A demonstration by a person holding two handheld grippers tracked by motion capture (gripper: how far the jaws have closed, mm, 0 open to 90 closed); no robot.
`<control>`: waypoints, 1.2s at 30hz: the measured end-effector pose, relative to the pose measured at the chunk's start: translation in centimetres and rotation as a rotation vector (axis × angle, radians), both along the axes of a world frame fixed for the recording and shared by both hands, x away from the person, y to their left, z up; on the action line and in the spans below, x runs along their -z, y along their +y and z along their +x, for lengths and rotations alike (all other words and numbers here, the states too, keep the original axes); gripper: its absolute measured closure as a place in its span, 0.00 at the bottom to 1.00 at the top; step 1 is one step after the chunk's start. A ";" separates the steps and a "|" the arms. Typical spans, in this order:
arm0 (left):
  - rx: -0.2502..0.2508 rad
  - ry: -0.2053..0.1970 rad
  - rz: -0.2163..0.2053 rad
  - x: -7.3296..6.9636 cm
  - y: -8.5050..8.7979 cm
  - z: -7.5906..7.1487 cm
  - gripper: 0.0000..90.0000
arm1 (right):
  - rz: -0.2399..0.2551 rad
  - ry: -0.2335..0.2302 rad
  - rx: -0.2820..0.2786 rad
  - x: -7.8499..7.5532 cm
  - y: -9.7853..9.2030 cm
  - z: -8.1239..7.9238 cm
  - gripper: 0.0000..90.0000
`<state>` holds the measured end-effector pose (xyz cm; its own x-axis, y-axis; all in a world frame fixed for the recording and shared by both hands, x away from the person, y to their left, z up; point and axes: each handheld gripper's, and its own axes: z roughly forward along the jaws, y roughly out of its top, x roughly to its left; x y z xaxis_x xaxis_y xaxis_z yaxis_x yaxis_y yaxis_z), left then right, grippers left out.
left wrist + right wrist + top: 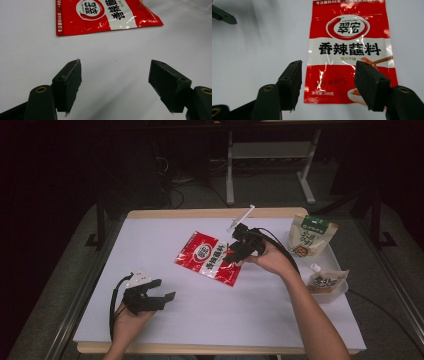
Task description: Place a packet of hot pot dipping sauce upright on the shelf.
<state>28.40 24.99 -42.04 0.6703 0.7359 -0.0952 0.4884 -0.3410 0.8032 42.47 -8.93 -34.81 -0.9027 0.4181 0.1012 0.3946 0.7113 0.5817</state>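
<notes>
Room: dark surroundings are closing in around the table, with white desk legs and loose cables lying on the grey floor behind it.
Surface: I am working over a white mat that is covering a pale wooden tabletop, whose edge is showing along the far and near sides.
Left hand: I am holding the left gripper low near the front left of the mat, its jaws pointing toward the middle; in the left gripper view they are standing wide apart over bare mat with nothing between them.
Right hand: my forearm is reaching in from the lower right, and the right gripper is tilting down over the near right end of the sachet; in the right gripper view the jaws are gaping wide, framing the sachet's lower half without pressing on it.
Red seasoning sachet: it is lying flat near the middle of the mat, turned at a slant, well apart from the left gripper.
Tray: a clear tray is sitting at the right edge of the mat, holding a green-and-white standing pouch at its far end and a spouted pouch lying at its near end.
</notes>
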 end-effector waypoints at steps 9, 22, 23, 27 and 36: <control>0.002 0.002 0.003 0.0 0.0 0.1 0.29 | 0.000 0.003 0.029 -0.2 0.0 1.3 0.41; 0.005 0.011 0.001 0.1 -0.1 0.2 0.29 | -0.067 0.042 0.107 2.4 -0.4 4.5 0.38; 0.004 0.011 0.000 0.1 -0.1 0.2 0.29 | -0.072 0.044 0.113 2.6 -0.5 4.7 0.37; 0.004 0.011 -0.005 0.1 -0.2 0.1 0.29 | -0.090 0.058 0.130 3.4 -0.6 5.3 0.36; 0.009 0.007 -0.004 0.1 -0.2 0.1 0.28 | -0.091 0.085 0.173 4.6 -1.0 6.3 0.32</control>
